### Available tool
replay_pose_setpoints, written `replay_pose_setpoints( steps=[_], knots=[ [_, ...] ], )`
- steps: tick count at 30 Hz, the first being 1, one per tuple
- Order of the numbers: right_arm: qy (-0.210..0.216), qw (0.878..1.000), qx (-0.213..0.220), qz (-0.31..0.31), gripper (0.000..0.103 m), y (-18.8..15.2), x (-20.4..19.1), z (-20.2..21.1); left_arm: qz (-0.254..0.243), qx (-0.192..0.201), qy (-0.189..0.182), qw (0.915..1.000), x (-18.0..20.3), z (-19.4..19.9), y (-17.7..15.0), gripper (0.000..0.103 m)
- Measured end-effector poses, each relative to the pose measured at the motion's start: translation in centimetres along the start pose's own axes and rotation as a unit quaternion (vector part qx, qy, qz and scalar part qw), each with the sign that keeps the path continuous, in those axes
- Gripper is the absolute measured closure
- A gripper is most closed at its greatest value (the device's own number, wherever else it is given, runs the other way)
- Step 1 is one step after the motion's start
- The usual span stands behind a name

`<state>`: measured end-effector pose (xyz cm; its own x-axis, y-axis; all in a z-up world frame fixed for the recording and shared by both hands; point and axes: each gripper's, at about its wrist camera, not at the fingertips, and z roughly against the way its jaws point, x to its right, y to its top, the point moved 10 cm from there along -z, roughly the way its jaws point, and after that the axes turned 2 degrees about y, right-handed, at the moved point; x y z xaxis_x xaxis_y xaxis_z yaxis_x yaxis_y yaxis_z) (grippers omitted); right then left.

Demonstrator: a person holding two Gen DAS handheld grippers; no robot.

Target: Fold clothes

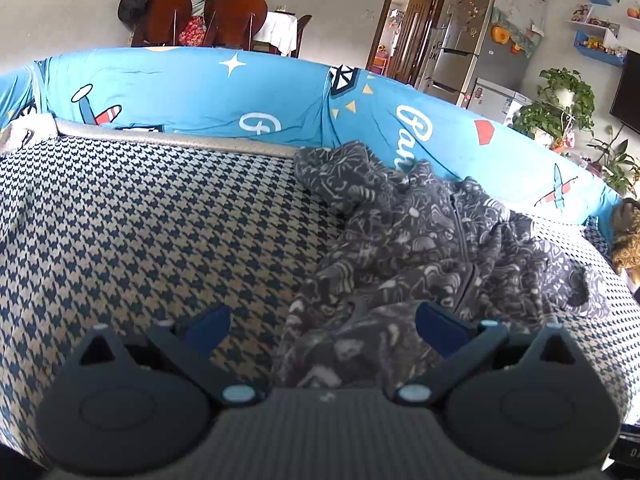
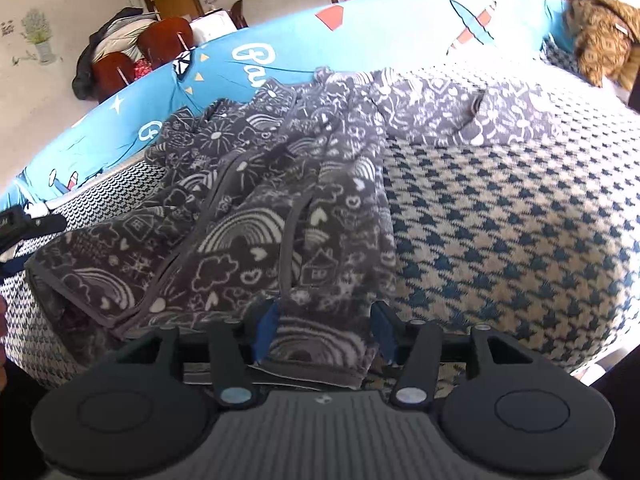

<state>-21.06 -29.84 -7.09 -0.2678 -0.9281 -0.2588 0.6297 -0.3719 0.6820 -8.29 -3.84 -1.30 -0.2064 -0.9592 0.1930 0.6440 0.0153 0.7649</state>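
— Fleece, grey, printed with white doodle rainbows, clouds and little houses: is that zip-front garment (image 1: 420, 248) the piece you're folding?

— It is. From your left wrist view it lies rumpled on the blue-and-beige houndstooth sofa cover (image 1: 132, 232), toward the right of the seat, its top end reaching the bright blue cartoon-print backrest cover (image 1: 208, 92).

— And your left claw (image 1: 324, 326)?

— Fingers spread wide apart, holding nothing. It hovers at the garment's near left edge, one blue pad over bare houndstooth, the other over fleece.

— Your right claw (image 2: 325, 334)?

— Its blue pads (image 2: 267, 330) stand on either side of the near hem. They look partly drawn in with fabric between them, but I can't tell whether they actually pinch it.

— So which step is this?

— By my reading, the very start: the garment isn't spread flat yet, a sleeve trails off to the right, and no fold is made. You'd want both claws on the near hem, well apart, then pull it smooth before bringing the sleeves in. Your left one needs to come down and close on that edge.

— Any writing?

— White script on the backrest reads something like "Gan" or "Pa", cut off by the garment. Nothing else is legible. At far right, a brown furry heap (image 2: 604, 40) sits on the sofa's end; I can't tell what it is.
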Motion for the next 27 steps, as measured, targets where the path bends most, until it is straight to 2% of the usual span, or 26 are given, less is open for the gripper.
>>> replay_pose_setpoints(
  steps=[7,17,20,22,23,27],
  knots=[
    [-0.018,1.0,-0.015,-0.011,0.051,-1.0,0.7,-1.4,-0.005,0.0,0.011,0.9999,0.1,-0.1,-0.4,0.0],
    [-0.054,0.998,-0.002,-0.007,0.051,-1.5,1.4,-1.7,-0.008,-0.004,0.015,0.9998,0.2,-0.4,-0.9,0.0],
    [-0.06,0.998,0.003,-0.009,0.061,-1.5,1.6,-1.9,-0.011,-0.005,0.016,0.9998,0.3,-0.5,-1.0,0.0],
    [-0.057,0.998,0.008,-0.007,0.081,-1.4,1.5,-1.7,-0.014,-0.005,0.018,0.9997,0.3,-0.5,-1.1,0.0],
    [-0.058,0.998,0.009,-0.008,0.086,-1.3,1.6,-1.6,-0.015,-0.004,0.019,0.9997,0.3,-0.5,-1.1,0.0],
    [-0.066,0.997,0.022,-0.021,0.093,-1.0,1.9,-0.4,-0.011,-0.002,0.021,0.9997,-0.1,-0.3,-1.0,0.0]
  ],
)
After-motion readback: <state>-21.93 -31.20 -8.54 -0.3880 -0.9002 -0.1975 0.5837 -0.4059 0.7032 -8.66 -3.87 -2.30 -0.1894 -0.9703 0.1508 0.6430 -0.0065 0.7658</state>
